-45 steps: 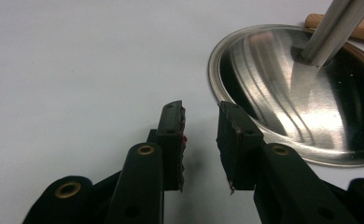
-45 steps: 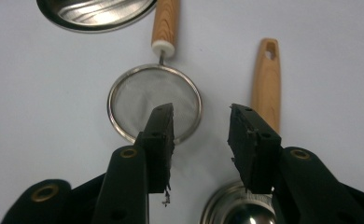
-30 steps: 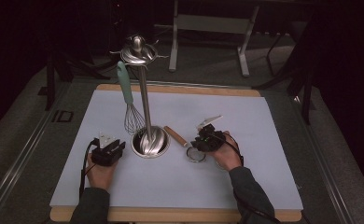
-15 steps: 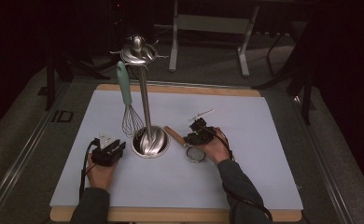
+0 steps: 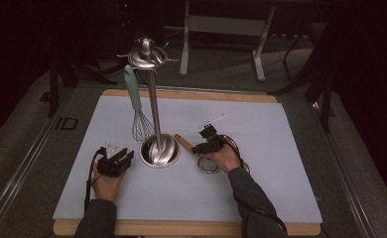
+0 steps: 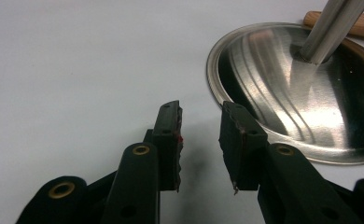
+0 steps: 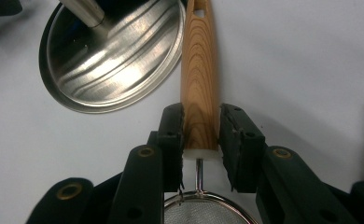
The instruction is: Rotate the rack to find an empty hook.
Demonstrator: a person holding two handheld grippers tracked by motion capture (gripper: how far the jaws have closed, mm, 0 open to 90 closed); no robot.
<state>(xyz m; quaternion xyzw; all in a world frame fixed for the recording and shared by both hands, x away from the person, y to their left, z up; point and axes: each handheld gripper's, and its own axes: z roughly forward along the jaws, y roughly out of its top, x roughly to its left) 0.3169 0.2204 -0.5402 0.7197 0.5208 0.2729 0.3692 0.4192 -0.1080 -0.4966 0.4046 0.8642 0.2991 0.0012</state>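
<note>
Dark room, grey floor [image 5: 28, 129], metal frame [image 5: 221, 25] behind

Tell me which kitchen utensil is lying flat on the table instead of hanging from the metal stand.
The small mesh strainer with the wooden handle, lying beside the stand's round steel base. The wire whisk with the mint-green handle hangs from the stand's top.

Dim, grainy high view, surroundings lost in black. Evenly lit close views, streaky glare on steel base [image 6: 306, 93], soft shadows under blurred near jaws.
</note>
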